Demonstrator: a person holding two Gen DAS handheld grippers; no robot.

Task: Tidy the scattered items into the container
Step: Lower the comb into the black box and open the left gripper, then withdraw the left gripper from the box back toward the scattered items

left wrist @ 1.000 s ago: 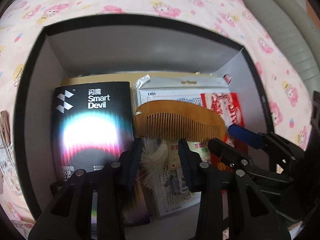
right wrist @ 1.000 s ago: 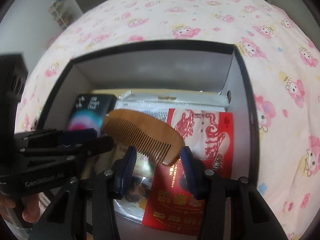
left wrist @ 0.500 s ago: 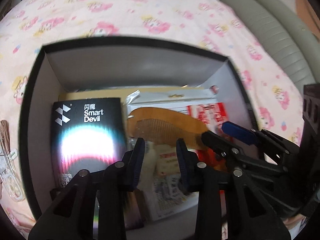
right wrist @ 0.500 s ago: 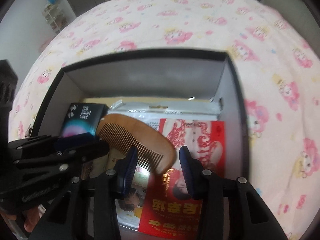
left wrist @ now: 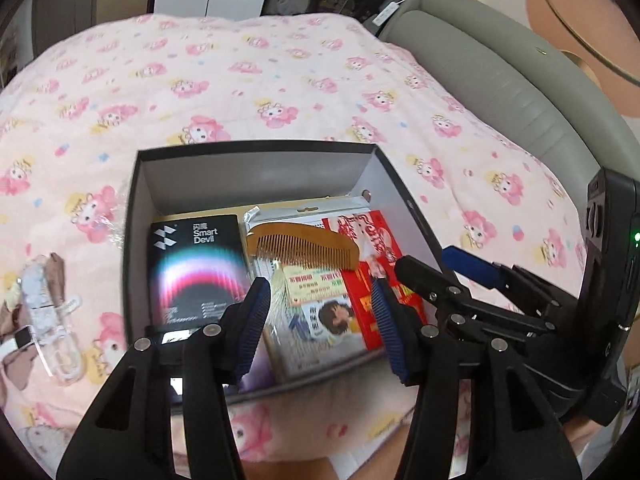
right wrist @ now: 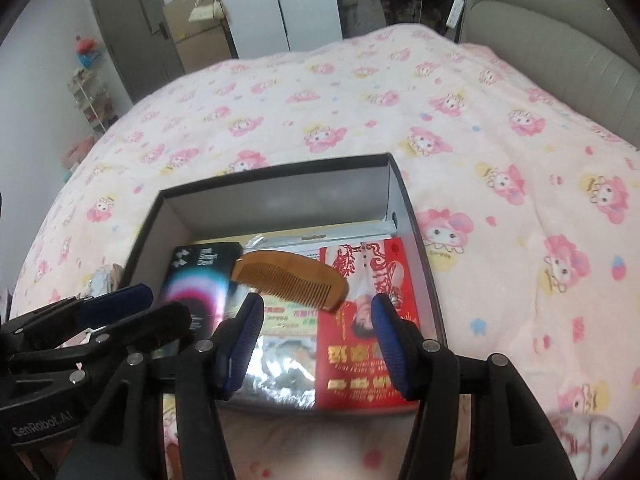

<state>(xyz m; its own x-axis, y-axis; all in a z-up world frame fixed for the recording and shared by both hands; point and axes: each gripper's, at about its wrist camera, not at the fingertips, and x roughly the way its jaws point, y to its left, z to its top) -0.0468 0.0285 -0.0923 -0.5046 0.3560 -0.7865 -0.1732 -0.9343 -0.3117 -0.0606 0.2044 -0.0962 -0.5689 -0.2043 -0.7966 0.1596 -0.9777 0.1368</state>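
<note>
One comb (left wrist: 301, 245) resting flat atop packets inside the box (left wrist: 256, 151), laid crosswise to fit. One black carton (left wrist: 196, 268), one red packet (left wrist: 376, 272) alongside. Two tools: left tool (left wrist: 320, 320) and right tool (right wrist: 316, 336) both spread wide, empty, above the box's near edge. One clear packet (left wrist: 52, 320) left out on the bed (left wrist: 280, 80).

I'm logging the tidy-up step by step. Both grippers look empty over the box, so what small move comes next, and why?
Probably swing the open left gripper toward the clear plastic packet on the pink bedspread; it lies outside the black box, while the wooden comb already rests inside.
</note>
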